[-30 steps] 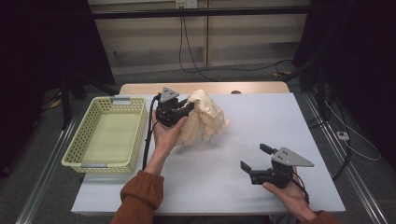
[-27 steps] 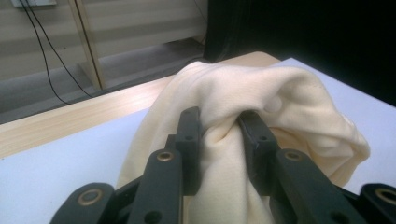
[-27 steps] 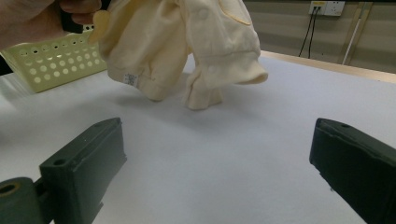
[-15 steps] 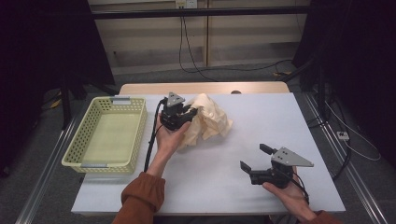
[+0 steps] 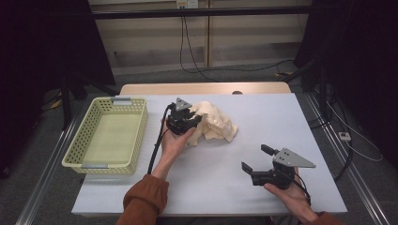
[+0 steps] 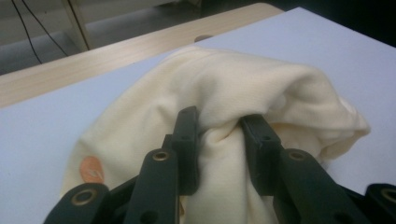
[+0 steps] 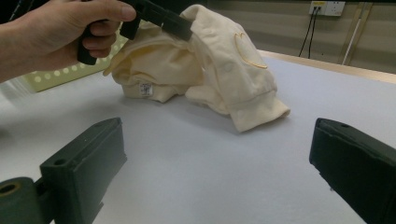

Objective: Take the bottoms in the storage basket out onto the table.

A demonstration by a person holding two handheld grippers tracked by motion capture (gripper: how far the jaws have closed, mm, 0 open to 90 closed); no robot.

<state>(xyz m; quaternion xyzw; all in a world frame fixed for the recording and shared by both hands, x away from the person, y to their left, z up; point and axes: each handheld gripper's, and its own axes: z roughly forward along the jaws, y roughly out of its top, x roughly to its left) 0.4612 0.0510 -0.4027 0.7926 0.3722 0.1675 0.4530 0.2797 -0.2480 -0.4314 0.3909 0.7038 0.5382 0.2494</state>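
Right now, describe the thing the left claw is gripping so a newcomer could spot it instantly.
On the white table, look just right of the pale green basket. There the left claw pinches a fold of a crumpled cream garment. It is the table's one soft, bunched thing, with a cuffed sleeve trailing out.

Left gripper (image 6: 219,140): two black jaws pinching a raised fold of cloth between them.
Garment (image 6: 243,88): cream, soft, crumpled in a mound; small orange mark low at its left edge.
Table (image 6: 56,121): pale blue-white surface under it; wooden strip (image 6: 93,56) along the far edge.
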